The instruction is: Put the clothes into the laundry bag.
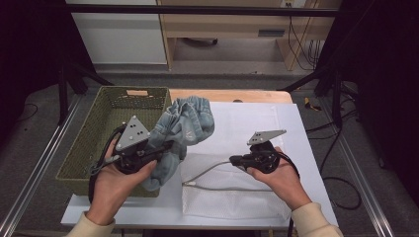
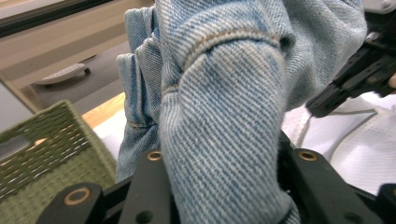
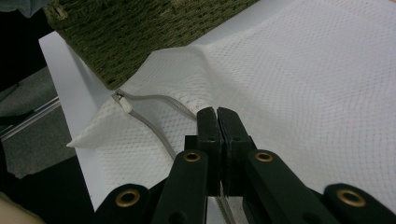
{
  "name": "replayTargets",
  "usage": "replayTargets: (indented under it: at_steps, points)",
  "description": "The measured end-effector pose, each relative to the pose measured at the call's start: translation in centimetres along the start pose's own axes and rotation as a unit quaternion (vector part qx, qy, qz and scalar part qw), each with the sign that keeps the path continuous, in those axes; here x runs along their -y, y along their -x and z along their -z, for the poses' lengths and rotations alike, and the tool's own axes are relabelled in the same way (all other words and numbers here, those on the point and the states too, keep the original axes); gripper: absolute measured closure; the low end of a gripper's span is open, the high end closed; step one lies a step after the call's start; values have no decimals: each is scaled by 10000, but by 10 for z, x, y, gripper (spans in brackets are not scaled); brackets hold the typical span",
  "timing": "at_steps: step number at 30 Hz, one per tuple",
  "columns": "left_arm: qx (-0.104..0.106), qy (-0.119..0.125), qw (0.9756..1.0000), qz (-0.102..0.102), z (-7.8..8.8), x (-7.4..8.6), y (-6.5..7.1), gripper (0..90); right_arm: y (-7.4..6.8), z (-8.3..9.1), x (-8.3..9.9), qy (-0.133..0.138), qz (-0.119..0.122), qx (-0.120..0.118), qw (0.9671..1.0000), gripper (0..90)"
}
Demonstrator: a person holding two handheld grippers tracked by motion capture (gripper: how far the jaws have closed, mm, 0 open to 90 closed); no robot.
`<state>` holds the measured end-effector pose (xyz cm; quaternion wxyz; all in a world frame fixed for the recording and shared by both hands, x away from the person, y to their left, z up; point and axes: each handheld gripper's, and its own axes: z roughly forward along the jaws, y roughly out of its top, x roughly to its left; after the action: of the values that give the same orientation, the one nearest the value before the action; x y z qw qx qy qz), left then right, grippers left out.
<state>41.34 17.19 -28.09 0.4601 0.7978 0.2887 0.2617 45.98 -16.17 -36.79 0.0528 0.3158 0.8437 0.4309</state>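
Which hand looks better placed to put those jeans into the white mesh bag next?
Probably the left. Its gripper already clamps the bunched jeans, lifted beside the green basket. The right gripper is shut on the edge of the mesh bag along its zipper, so it seems busy holding that.

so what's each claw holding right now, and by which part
The left claw grips the bunched denim garment by a thick fold. The right claw is shut on the mesh bag at its zipper edge.
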Motion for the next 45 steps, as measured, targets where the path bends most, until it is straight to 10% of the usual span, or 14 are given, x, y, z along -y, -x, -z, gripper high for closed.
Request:
replayTargets:
  at_steps: [45]
  points:
    - [509, 294, 9983, 24, -23, 4, 44, 643, 14, -2, 2, -4, -226, 45, 9997, 889]
